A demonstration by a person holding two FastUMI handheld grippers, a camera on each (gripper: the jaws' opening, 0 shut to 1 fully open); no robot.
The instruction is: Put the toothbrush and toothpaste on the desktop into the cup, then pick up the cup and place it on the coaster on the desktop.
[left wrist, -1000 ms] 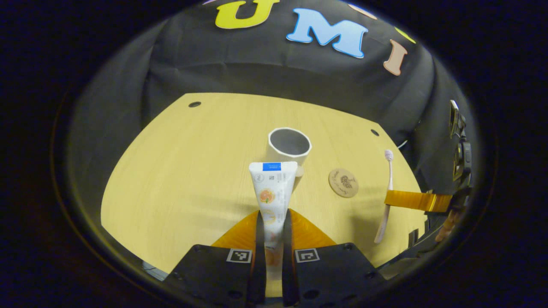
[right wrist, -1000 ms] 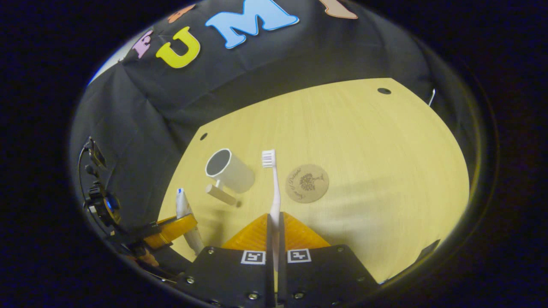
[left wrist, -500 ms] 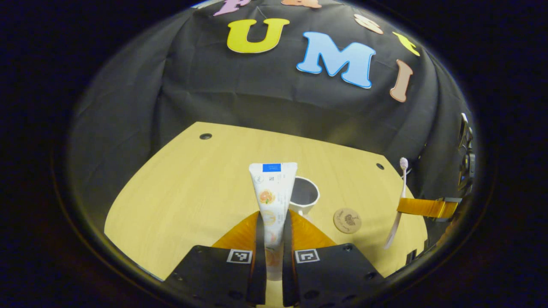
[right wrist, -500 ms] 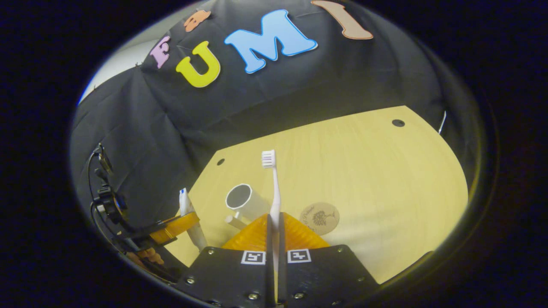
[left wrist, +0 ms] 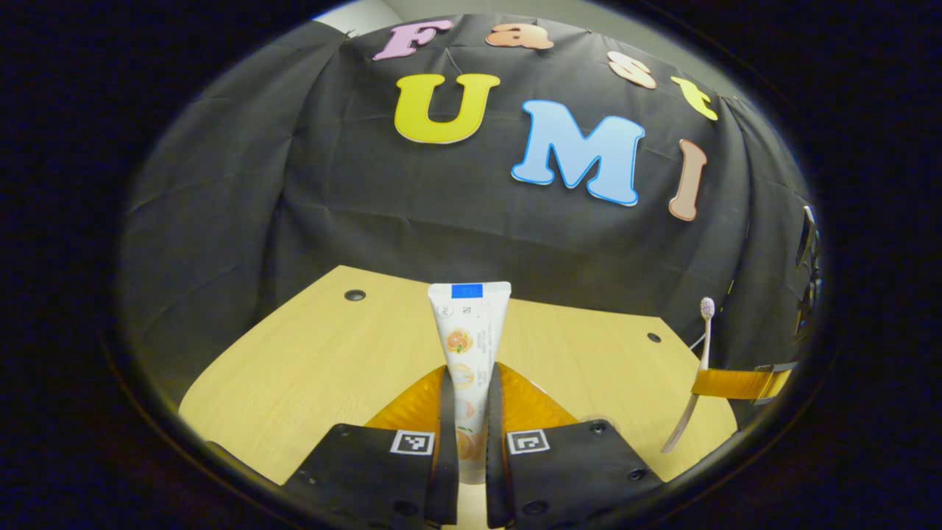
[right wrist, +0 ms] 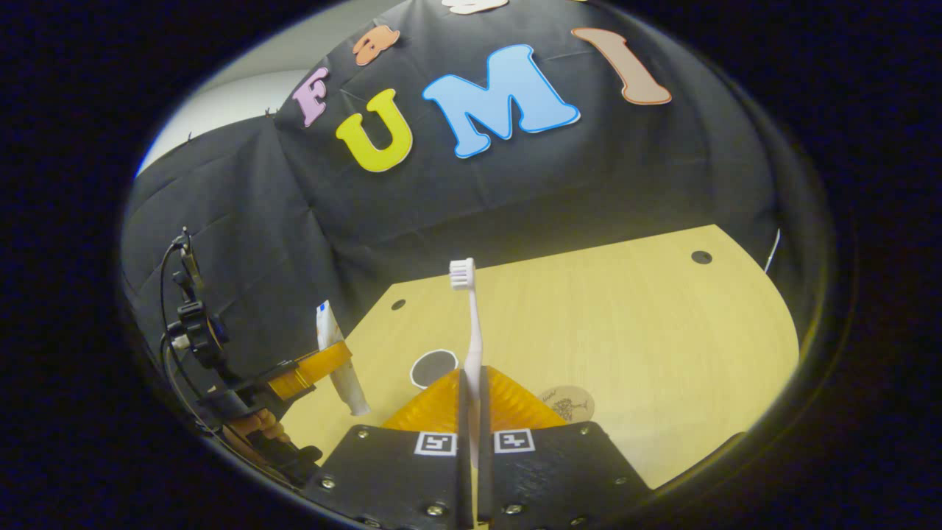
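A: Starting biggest: the pale wooden counter [right wrist: 625, 331]?

B: Broad and flat, carrying the rest. Next down, the white round plastic cup [right wrist: 434, 366]: stands on the counter, mouth up, partly hidden just behind the right tool [right wrist: 471, 379] in the right gripper view. Looks light and rigid, and probably tips if knocked at the rim. Best taken later around the wall or by the side handle.

A: And the white soft-plastic toothpaste tube with the orange-fruit print [left wrist: 467, 331]?

B: Off the counter, upright, flat crimped end on top. Pinched around mid-body between both fingers of the left tool [left wrist: 466, 379]. Soft, so likely dents under a hard squeeze. Safest held across the broad faces, as now, and dropped cap end first.

A: The round brown cork coaster with the dark tree print [right wrist: 567, 403]?

B: Lies flat on the counter near the cup, not touching it, with nothing on top. Thin and probably grippy, so needs no handling, only a level landing for the cup.

A: Smallest, the slim pink-and-white plastic toothbrush [right wrist: 473, 331]?

B: Clamped by the lower handle in the right tool, bristles up, raised above the counter. Light, stiff and smooth. Could pivot between the fingers, so wants a firm hold low on the handle.
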